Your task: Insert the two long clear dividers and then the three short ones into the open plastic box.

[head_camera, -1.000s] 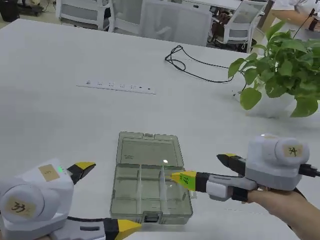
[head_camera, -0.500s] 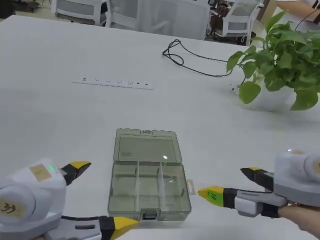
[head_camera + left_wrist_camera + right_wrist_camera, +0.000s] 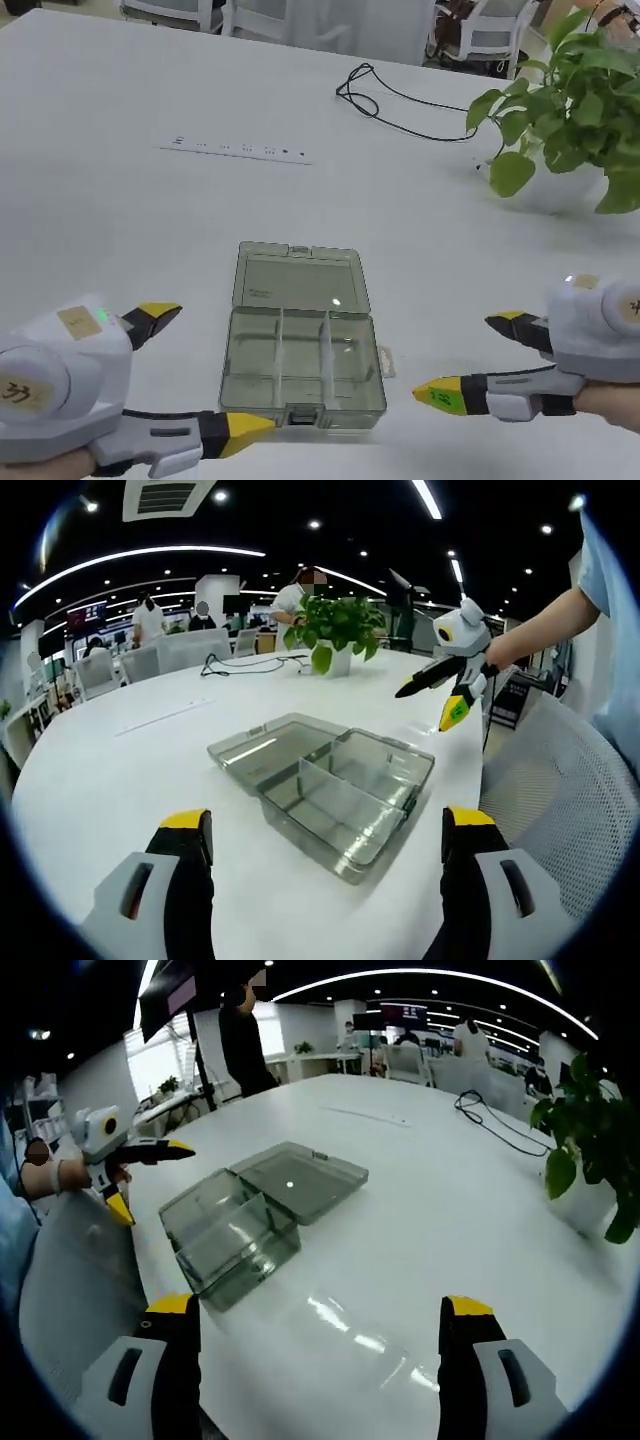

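Note:
The open clear plastic box (image 3: 300,400) lies on the white table between my two grippers, its lid (image 3: 300,278) flat behind it. Two long clear dividers (image 3: 326,352) stand in the base and run front to back; a short cross piece shows in the left column, and I cannot make out others. A small pale piece (image 3: 384,365) lies on the table against the box's right side. My left gripper (image 3: 205,370) is open at the box's left front corner, with the box (image 3: 330,780) just ahead of it. Right of the box, my right gripper (image 3: 465,356) is open and holds nothing.
A white power strip (image 3: 237,150) lies farther back, with a black cable (image 3: 390,100) beyond it. A potted plant (image 3: 570,100) stands at the back right. Chairs line the far edge. Bare table (image 3: 120,230) surrounds the box.
My right gripper has drawn back to the right, from a jaw tip over the box's right side to well off the box. The left gripper has stayed put.

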